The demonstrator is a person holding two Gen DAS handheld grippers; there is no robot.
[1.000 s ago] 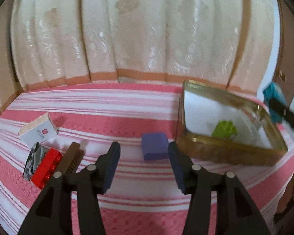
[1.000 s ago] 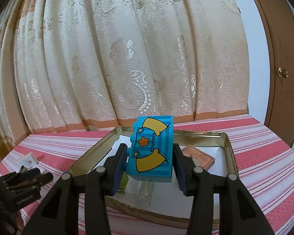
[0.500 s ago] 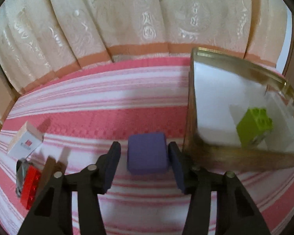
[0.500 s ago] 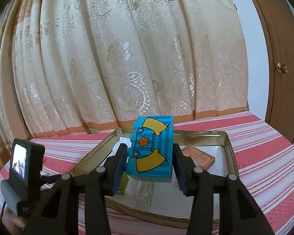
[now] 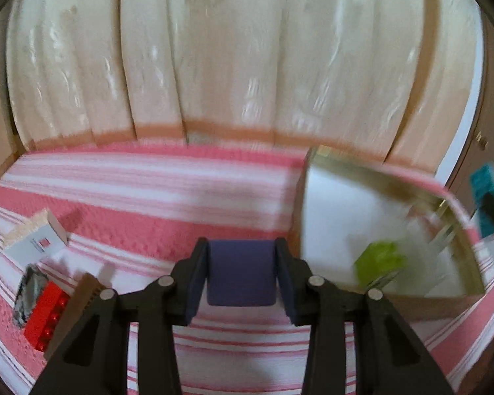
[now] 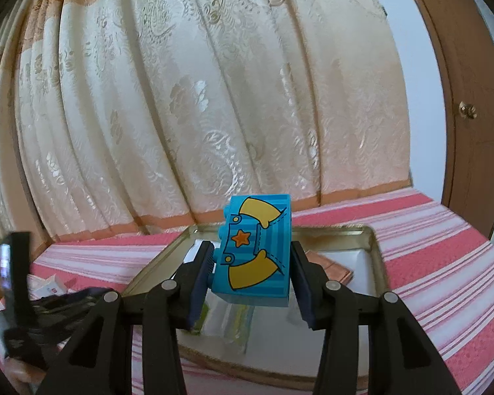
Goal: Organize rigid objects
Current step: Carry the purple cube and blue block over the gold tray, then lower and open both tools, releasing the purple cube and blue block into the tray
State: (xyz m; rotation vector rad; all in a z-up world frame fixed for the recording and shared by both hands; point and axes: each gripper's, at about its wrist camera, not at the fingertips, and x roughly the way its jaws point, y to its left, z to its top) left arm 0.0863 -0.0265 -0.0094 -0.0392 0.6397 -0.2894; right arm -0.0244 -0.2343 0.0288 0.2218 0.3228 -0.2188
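now the left gripper (image 5: 241, 273) has its jaws closing around the purple block (image 5: 240, 271), which sat out ahead of the open fingers a second ago; the pads look to be touching its sides, so the pickup seems nearly made and a carry to the gold tin (image 5: 438, 197) just beside it should follow. the right gripper (image 6: 251, 271) is clenched on the blue toy brick (image 6: 257, 247), unchanged, hovering above the tin with a copper-coloured piece (image 6: 332, 268) behind it. farther left lie a red brick (image 5: 46, 312) and a white box (image 5: 38, 242); its red label is too blurred to read, and no other writing is legible.
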